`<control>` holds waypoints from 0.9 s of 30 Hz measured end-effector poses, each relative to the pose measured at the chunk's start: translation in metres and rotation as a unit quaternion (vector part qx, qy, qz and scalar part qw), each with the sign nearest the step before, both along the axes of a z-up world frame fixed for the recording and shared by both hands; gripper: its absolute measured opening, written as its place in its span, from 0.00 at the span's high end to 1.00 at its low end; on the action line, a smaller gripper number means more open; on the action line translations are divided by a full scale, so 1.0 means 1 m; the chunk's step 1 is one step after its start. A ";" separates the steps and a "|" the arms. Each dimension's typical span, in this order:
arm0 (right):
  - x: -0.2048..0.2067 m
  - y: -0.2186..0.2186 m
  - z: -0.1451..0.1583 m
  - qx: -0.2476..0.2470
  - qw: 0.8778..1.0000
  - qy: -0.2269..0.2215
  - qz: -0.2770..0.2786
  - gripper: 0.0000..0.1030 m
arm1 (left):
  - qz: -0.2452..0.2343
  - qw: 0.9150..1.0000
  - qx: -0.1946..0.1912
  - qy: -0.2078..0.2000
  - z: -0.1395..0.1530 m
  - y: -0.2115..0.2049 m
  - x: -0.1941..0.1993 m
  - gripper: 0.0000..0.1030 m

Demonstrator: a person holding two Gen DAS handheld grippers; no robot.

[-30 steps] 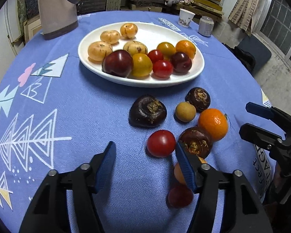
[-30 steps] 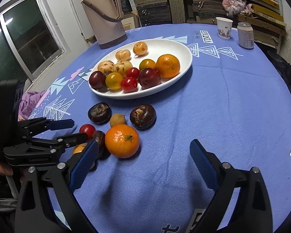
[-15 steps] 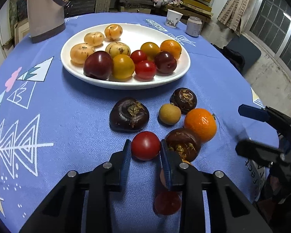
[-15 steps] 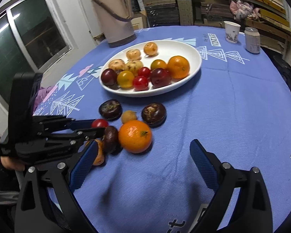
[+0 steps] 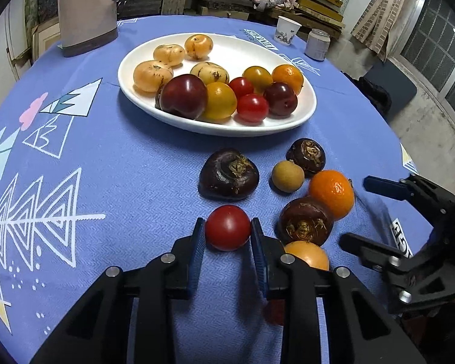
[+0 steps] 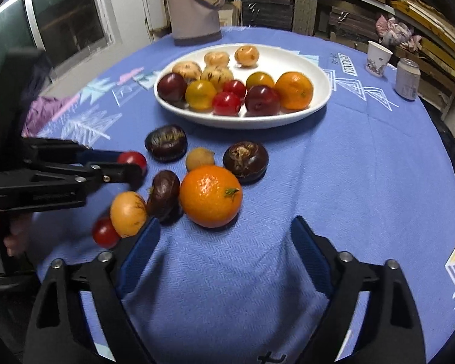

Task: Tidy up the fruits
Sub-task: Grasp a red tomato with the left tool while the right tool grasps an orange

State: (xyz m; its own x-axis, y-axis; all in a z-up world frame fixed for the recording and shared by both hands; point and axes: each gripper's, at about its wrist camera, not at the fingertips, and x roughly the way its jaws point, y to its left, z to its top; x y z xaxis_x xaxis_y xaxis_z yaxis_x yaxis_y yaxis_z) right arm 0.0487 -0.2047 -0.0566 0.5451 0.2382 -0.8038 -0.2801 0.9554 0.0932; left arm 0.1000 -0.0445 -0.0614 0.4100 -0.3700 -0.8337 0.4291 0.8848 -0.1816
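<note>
My left gripper (image 5: 226, 227) is shut on a red cherry tomato (image 5: 227, 227) that rests on the blue tablecloth; the right wrist view shows it too, with the left gripper (image 6: 127, 166) around the tomato (image 6: 132, 158). My right gripper (image 6: 224, 227) has its jaws wide and closing, with a mandarin orange (image 6: 210, 195) just ahead of the fingertips and untouched. Around it lie three dark brown fruits, one (image 5: 229, 174) the largest, a small tan fruit (image 5: 287, 176), a yellow-orange fruit (image 5: 308, 254) and another red tomato (image 6: 104, 233). The white oval plate (image 5: 300, 121) beyond holds several fruits.
A beige thermos (image 5: 86, 9) stands at the table's far left. A paper cup (image 5: 286, 30) and a can (image 5: 317, 44) sit at the far right edge. Purple cloth (image 6: 42, 112) shows off the table's left side. Stacked wood fills the back shelves.
The left jaws went from open to shut on the red tomato. The right gripper came closer to the orange, rolled a little, and its jaws narrowed.
</note>
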 end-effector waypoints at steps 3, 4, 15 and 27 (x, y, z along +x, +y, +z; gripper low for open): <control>0.007 0.003 -0.002 0.000 1.000 0.000 0.003 0.25 | -0.001 1.000 0.000 0.009 -0.004 -0.001 0.001 0.71; 0.010 0.005 -0.001 0.003 1.000 -0.003 0.006 0.30 | -0.001 1.000 0.001 0.007 -0.004 -0.002 0.001 0.71; 0.020 0.014 -0.006 0.039 0.999 0.010 0.028 0.56 | -0.001 1.000 -0.001 0.008 -0.004 -0.001 0.001 0.70; 0.004 -0.008 0.016 0.059 0.998 -0.019 0.004 0.56 | 0.005 1.000 -0.004 -0.018 0.014 0.005 -0.005 0.71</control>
State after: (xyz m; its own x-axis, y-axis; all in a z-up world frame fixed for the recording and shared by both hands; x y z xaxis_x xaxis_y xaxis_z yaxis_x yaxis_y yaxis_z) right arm 0.0523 -0.2130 -0.0409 0.5726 0.3337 -0.7488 -0.2929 0.9364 0.1933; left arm 0.0952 -0.0396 -0.0477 0.4429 -0.3723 -0.8156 0.4263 0.8877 -0.1737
